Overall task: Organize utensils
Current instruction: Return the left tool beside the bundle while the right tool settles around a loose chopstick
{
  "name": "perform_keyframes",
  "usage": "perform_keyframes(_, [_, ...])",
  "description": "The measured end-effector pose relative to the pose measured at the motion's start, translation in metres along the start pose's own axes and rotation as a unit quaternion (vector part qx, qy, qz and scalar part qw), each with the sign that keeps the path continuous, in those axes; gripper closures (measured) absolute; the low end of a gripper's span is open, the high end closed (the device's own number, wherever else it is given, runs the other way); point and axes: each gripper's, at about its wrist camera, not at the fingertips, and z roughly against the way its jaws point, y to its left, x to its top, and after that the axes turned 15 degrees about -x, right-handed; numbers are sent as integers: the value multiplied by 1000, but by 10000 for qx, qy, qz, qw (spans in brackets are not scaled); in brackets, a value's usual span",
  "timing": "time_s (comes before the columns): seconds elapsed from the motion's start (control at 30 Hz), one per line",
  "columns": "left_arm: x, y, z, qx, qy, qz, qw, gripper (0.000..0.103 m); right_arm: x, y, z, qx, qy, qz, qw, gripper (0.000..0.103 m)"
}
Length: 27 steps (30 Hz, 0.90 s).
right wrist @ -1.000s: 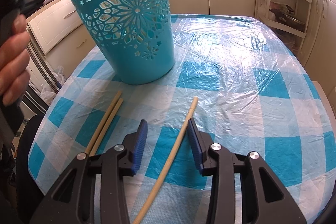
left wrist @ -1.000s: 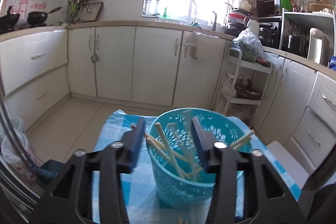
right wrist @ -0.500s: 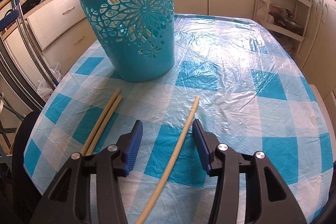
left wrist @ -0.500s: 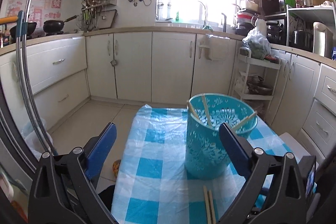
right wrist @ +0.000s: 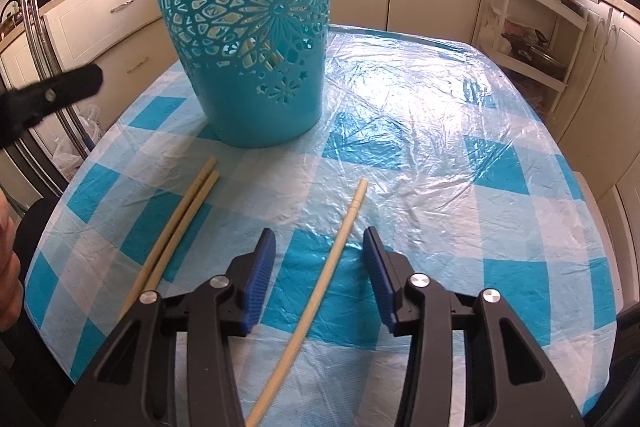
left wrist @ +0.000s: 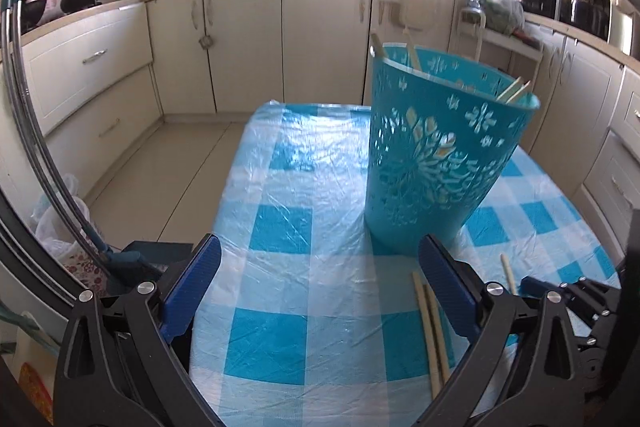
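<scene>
A teal cut-out basket [left wrist: 440, 155] [right wrist: 256, 47] stands on the table with several chopsticks [left wrist: 514, 91] leaning inside it. My left gripper [left wrist: 318, 251] is wide open, low over the cloth to the left of the basket, with nothing between its fingers. A pair of chopsticks [left wrist: 432, 327] [right wrist: 176, 227] lies just beside its right finger. My right gripper [right wrist: 318, 239] straddles a single chopstick [right wrist: 332, 259] lying on the cloth. Its jaws are closing, and the pads stand apart from the stick.
The table wears a blue-and-white checked cloth under a clear plastic sheet [right wrist: 440, 147], with its left edge near the pair. A white rack cart [right wrist: 532, 27] and cream cabinets [left wrist: 248, 39] surround it. A hand [right wrist: 8, 267] shows at the left border.
My left gripper left the basket's mouth, opened wide and sank toward the table left of the basket. My right gripper stayed over the single chopstick, its jaws widening, then narrowing.
</scene>
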Motion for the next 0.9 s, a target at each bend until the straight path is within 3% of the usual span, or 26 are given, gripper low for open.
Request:
perform_keyframes(0.1, [-3, 0, -12, 42, 166, 0, 9999, 8, 0, -4, -1, -69, 8, -56, 10000, 74])
perform_keyframes(0.27, [-9, 5, -31, 81, 446, 43, 9990, 8, 1, -3, -1, -102, -21, 3, 9999, 77])
perform_keyframes(0.4, [-13, 8, -44, 86, 646, 120, 9978, 8, 2, -2, 0, 9, 5, 91, 10000, 92])
perform_keyframes(0.5, [-15, 13, -54, 43, 880, 262, 9958, 8, 2, -8, 0, 231, 107, -22, 9997, 92])
perform_keyframes(0.7, [-17, 22, -58, -16, 966, 528, 9939, 8, 3, -25, -2, 512, 419, -411, 9970, 90])
perform_keyframes(0.9, [-17, 18, -60, 14, 1033, 443, 9937, 8, 7, -13, -5, 251, 326, -152, 9990, 88])
